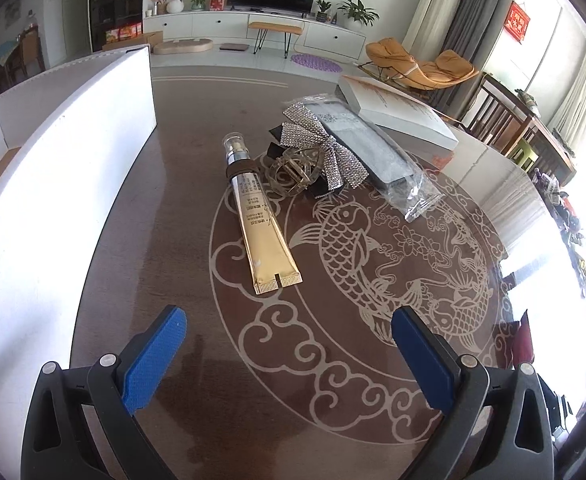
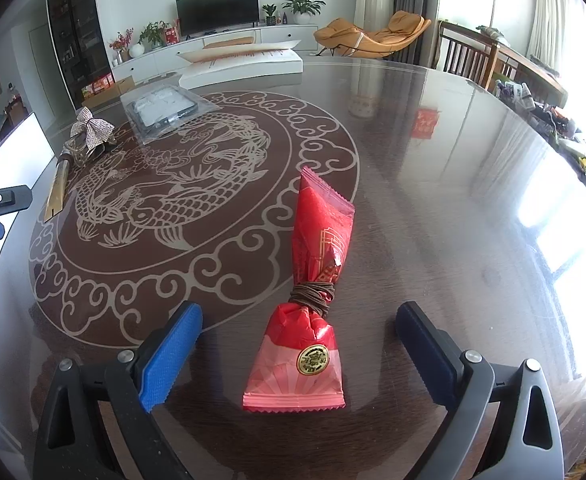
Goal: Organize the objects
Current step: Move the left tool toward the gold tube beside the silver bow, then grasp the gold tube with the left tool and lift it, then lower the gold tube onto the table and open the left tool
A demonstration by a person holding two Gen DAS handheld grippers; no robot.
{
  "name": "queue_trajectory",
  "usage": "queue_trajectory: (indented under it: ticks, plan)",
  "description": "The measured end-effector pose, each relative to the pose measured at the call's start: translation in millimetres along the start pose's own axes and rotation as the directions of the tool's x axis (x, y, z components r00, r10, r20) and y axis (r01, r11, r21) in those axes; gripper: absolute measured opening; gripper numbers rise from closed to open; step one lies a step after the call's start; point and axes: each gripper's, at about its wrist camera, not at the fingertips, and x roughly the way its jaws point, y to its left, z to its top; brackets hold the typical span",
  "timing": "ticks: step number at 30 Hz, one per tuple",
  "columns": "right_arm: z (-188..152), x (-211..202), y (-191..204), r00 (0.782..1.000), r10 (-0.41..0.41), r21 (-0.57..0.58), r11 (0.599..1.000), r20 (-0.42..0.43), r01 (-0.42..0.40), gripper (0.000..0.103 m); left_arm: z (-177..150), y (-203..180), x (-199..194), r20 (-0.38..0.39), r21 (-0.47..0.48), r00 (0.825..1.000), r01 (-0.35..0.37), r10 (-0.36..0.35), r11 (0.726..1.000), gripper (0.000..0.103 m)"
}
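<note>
The right tool (image 2: pixel 299 354) is held wide open just above the counter (image 2: pixel 433 152), with the red pouch (image 2: pixel 307 320) lying flat between its blue pads (image 2: pixel 173 360); the pads are clear of the wrapper on both sides, so nothing is gripped yet. The pouch is tied at its waist with brown cord (image 2: pixel 313 294), and its wide sealed end points toward the camera. The step in hand is judged to be the approach for picking up this pouch.

The left tool (image 1: pixel 289 360) is likewise open and empty, and is held low over the counter's carp pattern. Ahead of it lie a gold tube (image 1: pixel 263 228), a clear hair claw (image 1: pixel 293 170) just beside the tube's neck, a rhinestone bow (image 1: pixel 325 144) over the claw, a clear bag (image 1: pixel 381 152) with a dark flat item inside, and a white book (image 1: pixel 401 108) behind. A white box (image 1: pixel 73 152) stands at the left, its inside not seen; it is judged the likely place for the things.

For the next move, the right tool should be eased forward slightly and closed across the pouch's filled lower body or at the cord, where the wrapper is narrowest. A light squeeze is called for, since the foil is slippery and may crumple or slide on the glossy counter
</note>
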Motion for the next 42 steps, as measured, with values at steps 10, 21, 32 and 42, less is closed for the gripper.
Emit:
queue_trajectory:
  ticks: [10,21,32,42]
  plan:
    - [0,0,0,1.000,0.003,0.001,1.000,0.000,-0.003,0.098,54,20,55,-0.027,-0.072,0.995,-0.103,0.101,0.992,0.103]
    - [0,-1,0,1.000,0.005,0.002,1.000,0.000,-0.005,0.099,61,13,72,0.067,0.058,0.979,-0.198,0.194,0.978,0.046]
    - [0,0,-1,1.000,0.012,0.005,1.000,0.001,-0.012,0.099,-41,-30,10,0.069,0.195,0.994,-0.101,0.089,0.976,0.026]
    - [0,0,-1,1.000,0.012,0.005,1.000,0.001,-0.012,0.099,-93,-63,-18,0.055,0.331,0.998,-0.035,0.018,0.943,0.052]
